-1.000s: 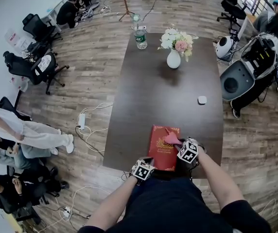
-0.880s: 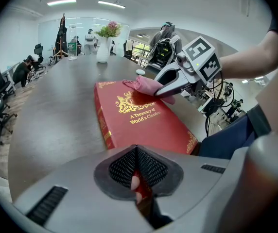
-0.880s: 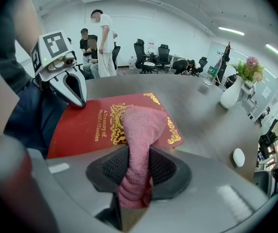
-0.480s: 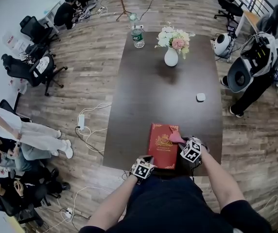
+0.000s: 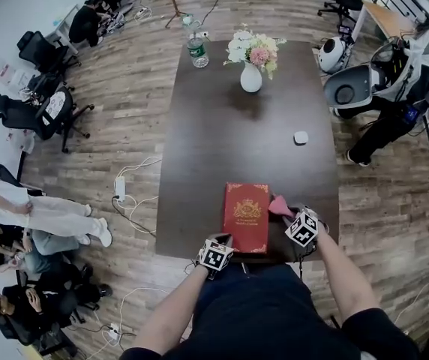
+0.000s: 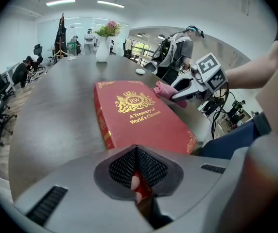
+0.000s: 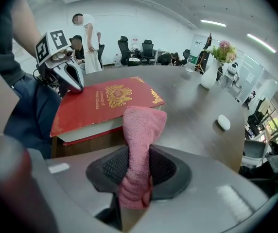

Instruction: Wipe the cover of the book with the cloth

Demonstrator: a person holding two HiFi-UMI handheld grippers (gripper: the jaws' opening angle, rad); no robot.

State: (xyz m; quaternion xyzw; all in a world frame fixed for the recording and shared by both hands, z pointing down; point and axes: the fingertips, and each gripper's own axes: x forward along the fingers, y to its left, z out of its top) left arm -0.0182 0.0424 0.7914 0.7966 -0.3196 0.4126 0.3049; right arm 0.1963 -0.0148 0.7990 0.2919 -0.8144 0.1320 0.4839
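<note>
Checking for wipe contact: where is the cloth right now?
The pink cloth is clamped in the right gripper, at the right edge of the red book, near the table's front edge in the head view.

The right claw [image 7: 139,170] has its jaws closed on a pink terry cloth [image 7: 143,127], which stands up between the dark ribbed pads in a thick fold. The fold's top lies in front of the near edge of a red hardcover book with gold ornament [image 7: 102,103]; whether they touch cannot be told. The book lies flat on the dark brown surface [image 7: 187,110], close to its edge. The left claw [image 7: 77,85], with its marker cube, rests its tip on the book's far left corner. Farther off stand a white vase of flowers [image 7: 210,76] and a small white oval object [image 7: 222,123].
</note>
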